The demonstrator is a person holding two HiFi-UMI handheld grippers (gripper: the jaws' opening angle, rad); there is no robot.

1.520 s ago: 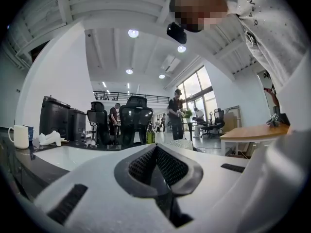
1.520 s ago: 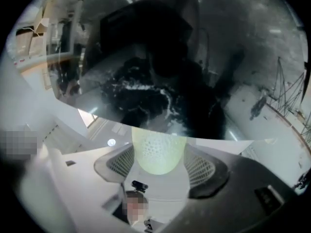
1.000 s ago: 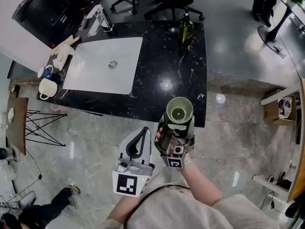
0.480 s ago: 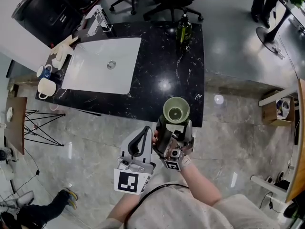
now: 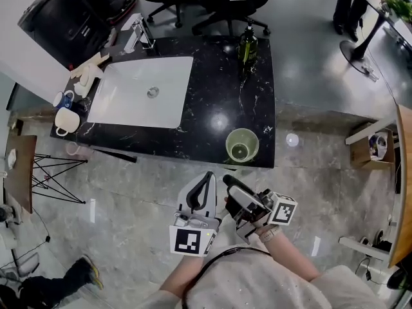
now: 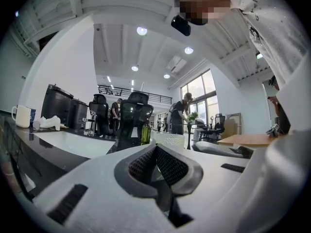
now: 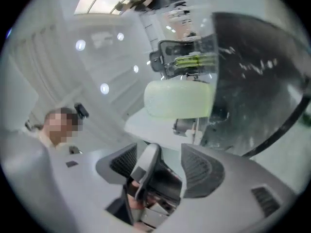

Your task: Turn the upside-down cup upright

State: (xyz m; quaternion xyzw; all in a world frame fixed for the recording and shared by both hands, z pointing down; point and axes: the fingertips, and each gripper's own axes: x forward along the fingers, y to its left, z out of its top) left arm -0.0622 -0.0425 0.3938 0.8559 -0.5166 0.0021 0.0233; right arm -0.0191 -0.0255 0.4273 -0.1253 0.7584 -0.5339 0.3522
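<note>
The pale green plastic cup (image 5: 242, 145) stands mouth-up on the black marble desk (image 5: 219, 89), near its front edge, so the turning step looks done. The right tool (image 7: 160, 154) hangs short of it, jaws wide but closing on nothing. The left tool (image 6: 156, 159) is pinched together, empty. What remains, I judge, is only to back away without nudging the cup.

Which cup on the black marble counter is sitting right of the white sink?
The pale green cup, upright near the front edge of the counter. The white mug and blue mug stand together past the left end of the sink.
</note>
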